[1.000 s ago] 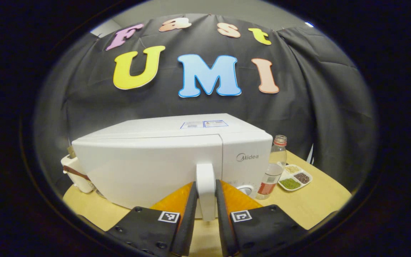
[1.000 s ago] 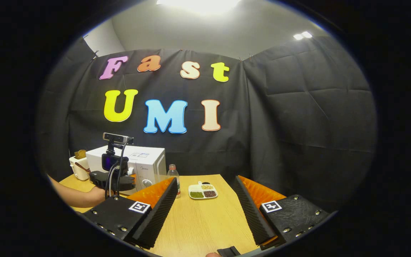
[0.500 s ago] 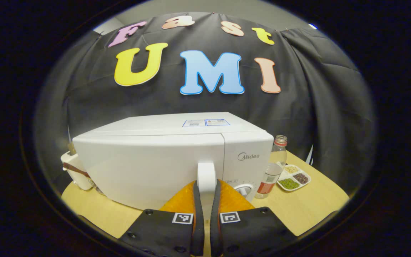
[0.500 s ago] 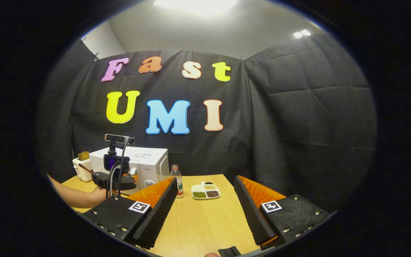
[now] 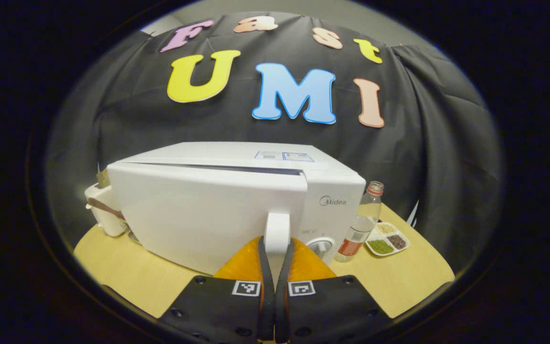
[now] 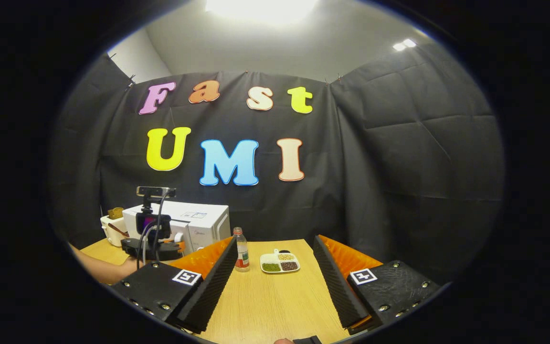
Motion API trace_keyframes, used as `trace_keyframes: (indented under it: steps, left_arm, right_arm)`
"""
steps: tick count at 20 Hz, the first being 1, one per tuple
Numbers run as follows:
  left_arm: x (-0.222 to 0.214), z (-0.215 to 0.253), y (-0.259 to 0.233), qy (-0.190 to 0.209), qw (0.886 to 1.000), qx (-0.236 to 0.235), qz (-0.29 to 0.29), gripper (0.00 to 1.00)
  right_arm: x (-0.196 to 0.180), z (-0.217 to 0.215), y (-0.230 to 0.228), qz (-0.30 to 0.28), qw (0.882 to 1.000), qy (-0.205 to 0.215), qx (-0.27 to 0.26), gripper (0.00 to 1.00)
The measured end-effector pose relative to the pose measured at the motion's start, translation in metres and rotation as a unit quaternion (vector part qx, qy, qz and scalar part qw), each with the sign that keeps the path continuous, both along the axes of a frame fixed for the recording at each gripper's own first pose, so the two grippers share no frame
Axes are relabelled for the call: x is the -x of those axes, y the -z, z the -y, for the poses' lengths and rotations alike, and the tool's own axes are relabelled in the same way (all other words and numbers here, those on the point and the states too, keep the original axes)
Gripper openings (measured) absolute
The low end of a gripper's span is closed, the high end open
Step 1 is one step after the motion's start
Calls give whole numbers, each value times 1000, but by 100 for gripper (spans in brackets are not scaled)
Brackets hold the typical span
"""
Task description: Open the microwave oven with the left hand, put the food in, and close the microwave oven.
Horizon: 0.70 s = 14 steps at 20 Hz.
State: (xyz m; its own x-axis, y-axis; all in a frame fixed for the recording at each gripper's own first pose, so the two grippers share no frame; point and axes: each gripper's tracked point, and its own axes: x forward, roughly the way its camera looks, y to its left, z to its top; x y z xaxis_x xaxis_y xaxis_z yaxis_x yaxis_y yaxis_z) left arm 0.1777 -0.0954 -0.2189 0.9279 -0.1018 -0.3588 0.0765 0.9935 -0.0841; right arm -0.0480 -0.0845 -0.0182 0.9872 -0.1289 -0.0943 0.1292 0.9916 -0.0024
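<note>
In the left gripper view we see the left gripper [image 5: 275, 248] clenched on the microwave handle [image 5: 277, 229], a white upright bar gripped low down between both fingers, which stand almost together. The microwave door [image 5: 198, 215] is slightly ajar: a dark gap runs along its top edge, wider toward the handle side, between it and the microwave oven [image 5: 256, 162] body. To the right of the door sit the control panel and a round dial [image 5: 322, 247]. On the bench [image 5: 127, 282], just right of the oven, stands a clear bottle [image 5: 362, 224] with a red label, and beside it, farther right, a white divided dish [image 5: 386, 238] with green, dark and pale grains. At the oven's left, partly hidden behind it, is a white container [image 5: 99, 217] with a brown strap. The right gripper view adds what the close view cannot give: the right gripper [image 6: 275, 274] hovers wide open over bare bench, grasping nothing, well apart from the oven, and far to the left we see the left gripper with its camera mount and cables at the oven front, with a person's forearm [image 6: 105, 270] reaching to it. We cannot tell which item here is the food.
</note>
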Motion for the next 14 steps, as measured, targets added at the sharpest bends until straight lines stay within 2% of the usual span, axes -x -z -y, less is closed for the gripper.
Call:
trace_keyframes:
  steps: [2, 7, 12, 14]
  left_arm:
    - [16, -6, -1, 19, 1000, -18, 3, 6]
    - [43, -18, -1, 33, 999, -8, -13, 7]
    - [73, -36, -4, 39, 999, -29, -9, 23]
    - [85, -45, -5, 32, 999, -35, -7, 26]
  right_arm:
    - [-8, -8, 1, 3, 1000, -15, -11, 98]
    - [-23, -33, 6, 3, 998, -55, -22, 98]
    - [-29, -61, 3, 12, 995, -99, -26, 98]
    - [-31, -72, 5, 9, 993, -113, -26, 97]
